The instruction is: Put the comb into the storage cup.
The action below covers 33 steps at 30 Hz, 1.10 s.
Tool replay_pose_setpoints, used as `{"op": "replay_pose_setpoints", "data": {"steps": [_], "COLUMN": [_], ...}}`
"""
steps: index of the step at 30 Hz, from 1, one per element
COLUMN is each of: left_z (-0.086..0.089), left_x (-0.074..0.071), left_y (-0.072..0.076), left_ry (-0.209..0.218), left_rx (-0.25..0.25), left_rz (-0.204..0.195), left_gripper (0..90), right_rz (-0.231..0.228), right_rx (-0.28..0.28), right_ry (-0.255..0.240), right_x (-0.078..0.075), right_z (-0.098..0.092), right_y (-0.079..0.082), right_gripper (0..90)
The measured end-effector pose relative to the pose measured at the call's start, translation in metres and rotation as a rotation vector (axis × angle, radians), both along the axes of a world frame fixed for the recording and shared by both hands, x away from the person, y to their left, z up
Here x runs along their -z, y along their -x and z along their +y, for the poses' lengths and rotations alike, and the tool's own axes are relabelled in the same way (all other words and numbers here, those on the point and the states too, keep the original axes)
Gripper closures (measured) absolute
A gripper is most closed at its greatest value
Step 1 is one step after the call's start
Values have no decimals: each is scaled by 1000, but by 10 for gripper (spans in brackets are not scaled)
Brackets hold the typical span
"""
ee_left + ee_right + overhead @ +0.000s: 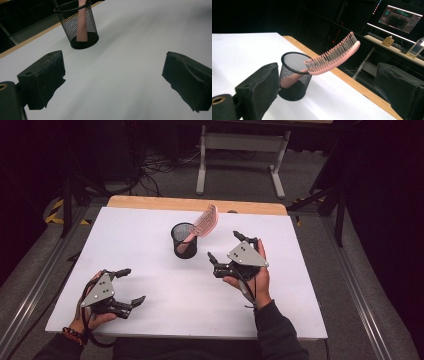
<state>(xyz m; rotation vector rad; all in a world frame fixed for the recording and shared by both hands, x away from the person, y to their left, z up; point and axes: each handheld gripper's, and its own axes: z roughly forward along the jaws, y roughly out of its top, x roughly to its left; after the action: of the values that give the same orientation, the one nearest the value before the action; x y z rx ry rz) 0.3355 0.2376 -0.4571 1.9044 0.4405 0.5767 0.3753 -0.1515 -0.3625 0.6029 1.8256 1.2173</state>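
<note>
My grippers, left (126, 287) and right (231, 247), gape empty over the white table (150, 230) (dark room behind), brush (202, 225) in its mesh cup (183, 241).

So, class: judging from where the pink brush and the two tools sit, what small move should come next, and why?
Probably move the right tool forward toward the brush. Its jaws are open and empty, and it is the nearer tool. The brush stands handle-down in the mesh cup, its head leaning out over the rim. The left tool is open, farther back.
</note>
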Motion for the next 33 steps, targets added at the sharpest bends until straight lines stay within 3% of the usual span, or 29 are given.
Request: {"op": "replay_pose_setpoints", "data": {"steps": [24, 33], "left_z": [0, 0], "left_x": [-1, 0], "left_y": [1, 1], "left_ry": [-5, -8], "left_rx": [4, 4], "left_rz": [-7, -6], "left_gripper": [51, 51], "right_rz": [-32, -22], "right_rx": [-5, -6], "right_ry": [21, 31], "right_x": [2, 5], "right_z": [-16, -26], "right_y": [19, 25], "right_gripper": [62, 65]}}
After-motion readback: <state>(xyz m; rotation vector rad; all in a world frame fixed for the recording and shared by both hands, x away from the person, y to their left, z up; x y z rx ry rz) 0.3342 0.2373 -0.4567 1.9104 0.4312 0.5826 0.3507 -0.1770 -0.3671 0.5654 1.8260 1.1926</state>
